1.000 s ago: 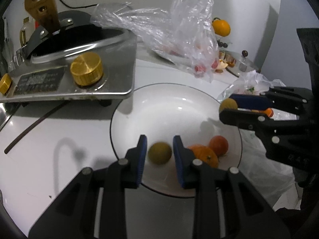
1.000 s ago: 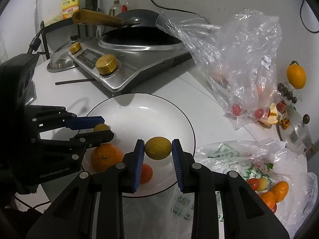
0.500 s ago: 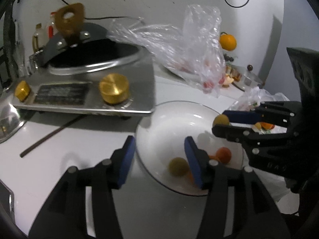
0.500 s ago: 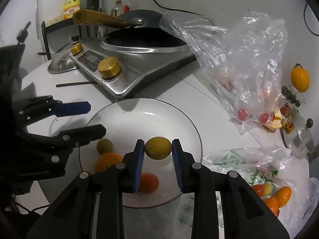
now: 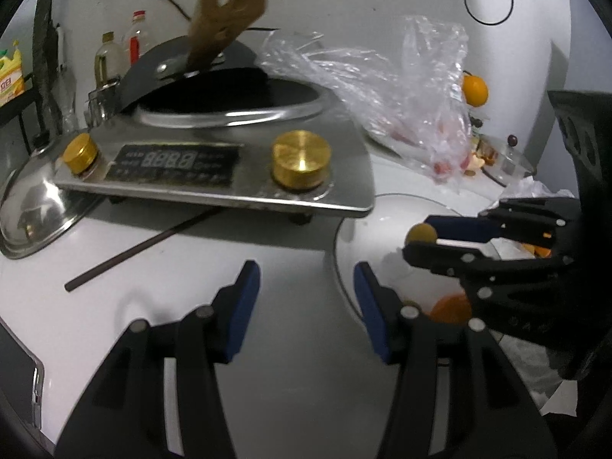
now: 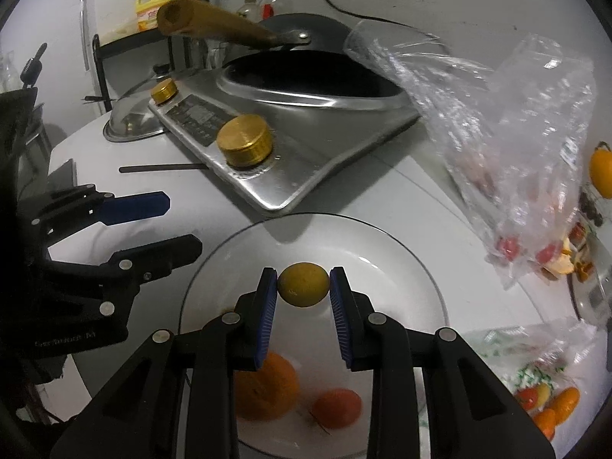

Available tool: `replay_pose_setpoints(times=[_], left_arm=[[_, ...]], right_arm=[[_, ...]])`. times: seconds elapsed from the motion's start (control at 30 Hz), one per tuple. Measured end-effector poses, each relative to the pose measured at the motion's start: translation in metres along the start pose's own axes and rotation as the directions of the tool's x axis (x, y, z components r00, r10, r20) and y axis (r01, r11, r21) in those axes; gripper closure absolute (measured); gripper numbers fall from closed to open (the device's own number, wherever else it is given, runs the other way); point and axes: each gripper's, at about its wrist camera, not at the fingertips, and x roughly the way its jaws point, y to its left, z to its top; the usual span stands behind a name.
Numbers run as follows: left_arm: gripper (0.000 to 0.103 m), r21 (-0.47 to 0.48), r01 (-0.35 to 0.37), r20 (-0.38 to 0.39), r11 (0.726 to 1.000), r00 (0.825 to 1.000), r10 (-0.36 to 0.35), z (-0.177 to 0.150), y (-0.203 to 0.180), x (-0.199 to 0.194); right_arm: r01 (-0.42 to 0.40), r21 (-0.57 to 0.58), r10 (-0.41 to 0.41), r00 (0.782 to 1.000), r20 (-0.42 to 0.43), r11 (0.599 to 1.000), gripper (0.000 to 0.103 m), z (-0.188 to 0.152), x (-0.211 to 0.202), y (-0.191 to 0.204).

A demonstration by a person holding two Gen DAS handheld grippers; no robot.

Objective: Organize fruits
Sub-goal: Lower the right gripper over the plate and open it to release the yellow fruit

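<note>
Since a second ago the left gripper (image 5: 306, 306) has let go of its greenish-yellow fruit, drawn back off the white plate (image 5: 344, 237) and swung toward the cooker; its jaws have just been opening and now stand apart with nothing between them, over bare white counter (image 5: 191, 287) at the lower middle of the left wrist view. From the right wrist view, that same left gripper (image 6: 183, 225) sits at the left edge, beside the plate's rim (image 6: 214, 260).

At upper left of that view stands the steel induction cooker (image 6: 306, 145) with 2 brass knobs (image 6: 244, 139) and a dark wok (image 6: 306, 76) whose wooden handle (image 6: 214, 25) juts left. A thin dark stick (image 6: 164, 168) lies on the counter before it.

In the middle, the right gripper (image 6: 303, 287) is clamped on 1 yellow-green fruit (image 6: 303, 285), held above the plate. Below it, on the plate, lie an orange (image 6: 267, 390) and a smaller red-orange fruit (image 6: 336, 407), close together.

At right, a clear plastic bag (image 6: 516, 153) holds small red fruits; a printed bag (image 6: 535, 375) at lower right holds more orange and red ones.
</note>
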Motion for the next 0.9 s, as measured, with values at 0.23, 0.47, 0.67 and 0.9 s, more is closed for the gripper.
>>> replay_pose_setpoints(times=[0.23,0.47,0.67,0.9], left_arm=[[0.05,-0.016,0.003,-0.012,1.0,1.0,-0.004,-0.004,0.008,0.004],[0.05,-0.032,-0.007,-0.018,0.999,1.0,0.006,-0.008,0.016,0.004],[0.05,-0.032,-0.014,-0.02,0.999,1.0,0.013,-0.009,0.016,0.001],[0.05,-0.029,-0.022,-0.012,0.999,1.0,0.022,-0.008,0.013,-0.006]], right_arm=[[-0.032,-0.013,0.031,0.999,-0.035,0.999,0.073,0.005,0.019,0.013],[-0.054,0.003,0.054,0.996,-0.075,0.999,0.073,0.003,0.033,0.017],[-0.057,0.023,0.059,0.995,-0.082,0.998,0.073,0.003,0.033,0.018],[-0.044,0.027,0.046,0.996,-0.071,0.999,0.068,0.002,0.023,0.017]])
